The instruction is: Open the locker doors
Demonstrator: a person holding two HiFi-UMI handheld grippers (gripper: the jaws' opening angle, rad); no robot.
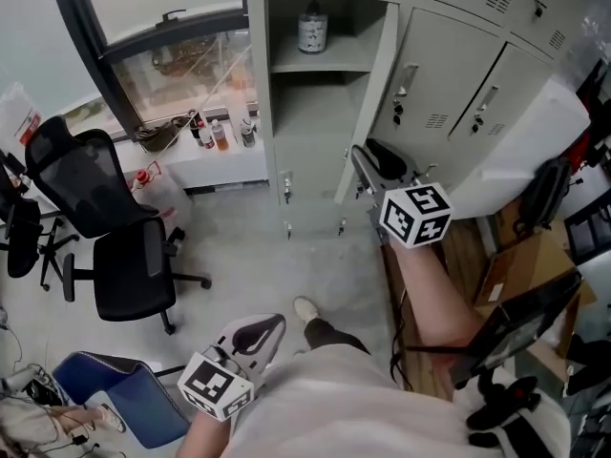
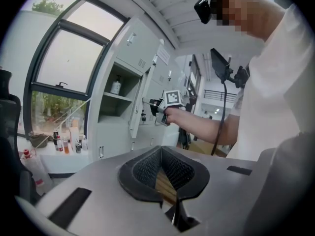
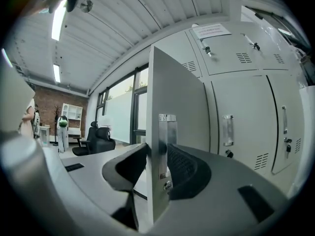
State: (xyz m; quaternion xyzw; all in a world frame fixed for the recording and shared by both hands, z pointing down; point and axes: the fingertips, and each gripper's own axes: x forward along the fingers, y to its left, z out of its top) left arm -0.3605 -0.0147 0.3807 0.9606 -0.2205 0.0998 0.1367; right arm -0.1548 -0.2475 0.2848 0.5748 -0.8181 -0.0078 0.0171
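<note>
At nine o'clock in the head view stands a black mesh office chair (image 1: 103, 213), clear of the work. At seven o'clock the left gripper (image 1: 260, 332) hangs idle, its jaws clenched together on nothing. At twelve o'clock the tall grey metal locker compartment (image 1: 315, 122) already gapes, with a white bottle (image 1: 312, 27) on its shelf; the label is too small to read. Its grey steel locker door (image 1: 368, 98) stands swung out, seen edge-on, and the right gripper (image 3: 161, 156) at one o'clock grasps that door's free edge at the bright handle plate (image 3: 166, 141). This door looks nearly done. Next would be letting go and taking the closed grey doors (image 1: 449, 79) at two o'clock by their handles. The top row is cut off, and the hinges are hidden.
</note>
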